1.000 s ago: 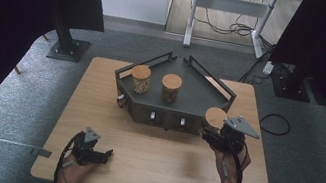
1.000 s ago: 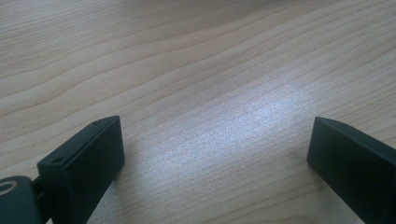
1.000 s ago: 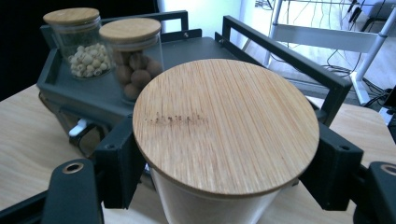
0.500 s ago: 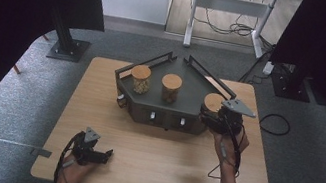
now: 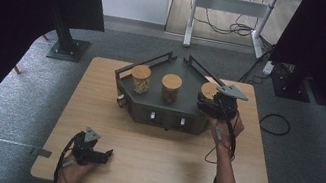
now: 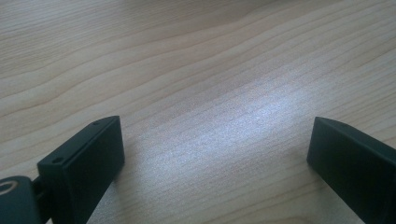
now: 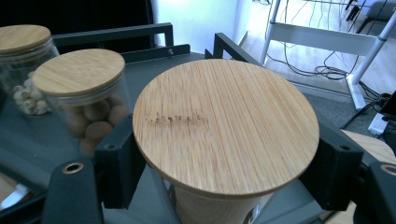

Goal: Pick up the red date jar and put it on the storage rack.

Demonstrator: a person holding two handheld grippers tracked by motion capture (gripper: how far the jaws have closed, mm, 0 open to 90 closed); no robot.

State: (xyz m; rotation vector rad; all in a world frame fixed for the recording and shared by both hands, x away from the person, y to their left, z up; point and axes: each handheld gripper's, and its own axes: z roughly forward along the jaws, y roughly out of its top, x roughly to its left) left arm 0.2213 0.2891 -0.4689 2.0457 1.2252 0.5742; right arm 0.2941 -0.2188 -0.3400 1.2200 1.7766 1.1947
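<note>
The right gripper (image 5: 213, 105) sits at the right-centre of the high view, over the right end of the dark tray (image 5: 149, 100), with its grey three-cornered plate on top and its cable trailing down along the forearm toward the bottom edge. In the right gripper view its two black jaws stand clamped against the sides of a jar, just under the jar's round bamboo lid (image 7: 225, 123), which occupies the centre of that frame; the jar's body below the lid is mostly hidden. To the left in that view stands a second glass jar (image 7: 86, 100) with a bamboo lid, holding round brown pieces, and at the upper left edge a third jar (image 7: 21, 65) holding pale pieces. In the high view these two jars stand side by side on the tray, centre and left, with the tray's dark rails rising behind them toward the top centre. The tray rests on the far half of the wooden table (image 5: 159, 157). The left gripper (image 5: 101, 155) lies low at the lower left of the high view, near the table's near edge, well apart from the tray. In the left gripper view its jaws are spread wide, with bare wood grain between them.
</note>
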